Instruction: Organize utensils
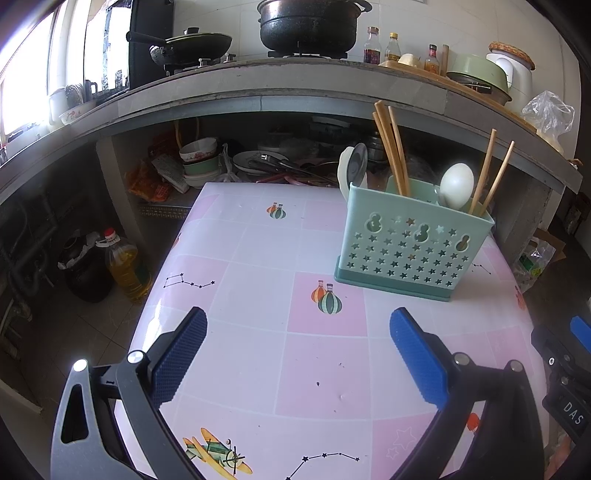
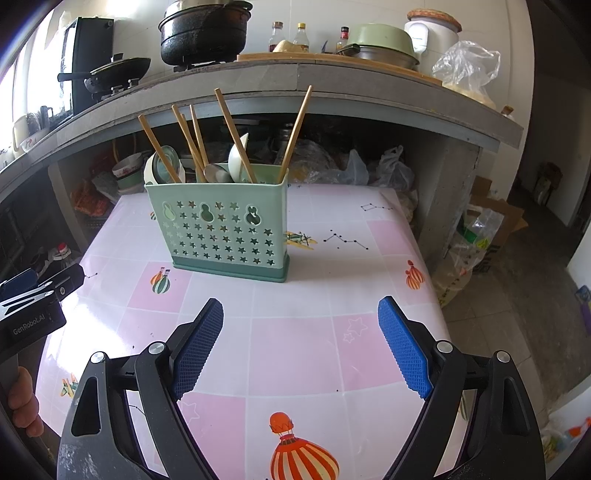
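At the bottom of each frame, the left tool [image 1: 298,350] and right tool [image 2: 301,343] hang with blue pads wide apart, gripping nothing, over a pink-and-white checked tabletop [image 1: 258,258]. Beyond, centre right in the left view, a green holder [image 1: 413,243] stands upright with chopsticks [image 1: 393,147] and spoons [image 1: 457,184]. Behind runs a counter [image 1: 258,96] bearing a black pot [image 1: 308,26].

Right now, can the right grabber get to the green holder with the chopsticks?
Probably yes. The right gripper is open and empty, and only bare tablecloth lies between it and the green holder straight ahead.
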The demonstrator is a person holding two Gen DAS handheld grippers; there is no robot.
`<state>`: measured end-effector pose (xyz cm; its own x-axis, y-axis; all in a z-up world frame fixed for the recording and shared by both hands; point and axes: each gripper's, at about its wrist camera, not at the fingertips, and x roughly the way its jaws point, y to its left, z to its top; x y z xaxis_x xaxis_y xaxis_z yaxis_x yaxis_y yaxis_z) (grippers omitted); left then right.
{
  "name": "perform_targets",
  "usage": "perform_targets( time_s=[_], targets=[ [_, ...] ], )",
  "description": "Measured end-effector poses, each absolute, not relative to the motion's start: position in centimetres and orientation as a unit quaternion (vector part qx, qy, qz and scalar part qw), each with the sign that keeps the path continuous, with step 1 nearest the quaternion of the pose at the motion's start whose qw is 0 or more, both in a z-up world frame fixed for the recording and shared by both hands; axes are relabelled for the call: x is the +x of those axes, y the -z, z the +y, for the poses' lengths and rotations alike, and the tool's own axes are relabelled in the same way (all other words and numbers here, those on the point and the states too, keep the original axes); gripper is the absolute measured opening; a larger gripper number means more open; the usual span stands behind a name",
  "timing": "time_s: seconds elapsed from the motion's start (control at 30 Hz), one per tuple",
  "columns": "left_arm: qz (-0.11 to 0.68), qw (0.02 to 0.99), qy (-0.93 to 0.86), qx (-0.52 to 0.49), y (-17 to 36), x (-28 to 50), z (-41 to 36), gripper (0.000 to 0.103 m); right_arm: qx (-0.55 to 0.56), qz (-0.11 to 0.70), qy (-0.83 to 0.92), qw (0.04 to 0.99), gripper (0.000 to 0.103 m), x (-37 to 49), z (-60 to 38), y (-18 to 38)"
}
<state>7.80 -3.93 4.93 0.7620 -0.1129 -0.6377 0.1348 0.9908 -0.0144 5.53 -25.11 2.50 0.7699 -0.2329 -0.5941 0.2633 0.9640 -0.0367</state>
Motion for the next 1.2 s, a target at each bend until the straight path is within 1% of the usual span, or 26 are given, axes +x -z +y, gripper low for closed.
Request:
perform_targets(
  time_s=[1.2],
  targets=[
    [0.34, 0.938, 0.068, 0.017, -4.79, 7.68, -4.27, 0.097, 0.025, 0.313, 0.132, 0.94, 0.082, 5.57, -25.1, -2.45]
  ],
)
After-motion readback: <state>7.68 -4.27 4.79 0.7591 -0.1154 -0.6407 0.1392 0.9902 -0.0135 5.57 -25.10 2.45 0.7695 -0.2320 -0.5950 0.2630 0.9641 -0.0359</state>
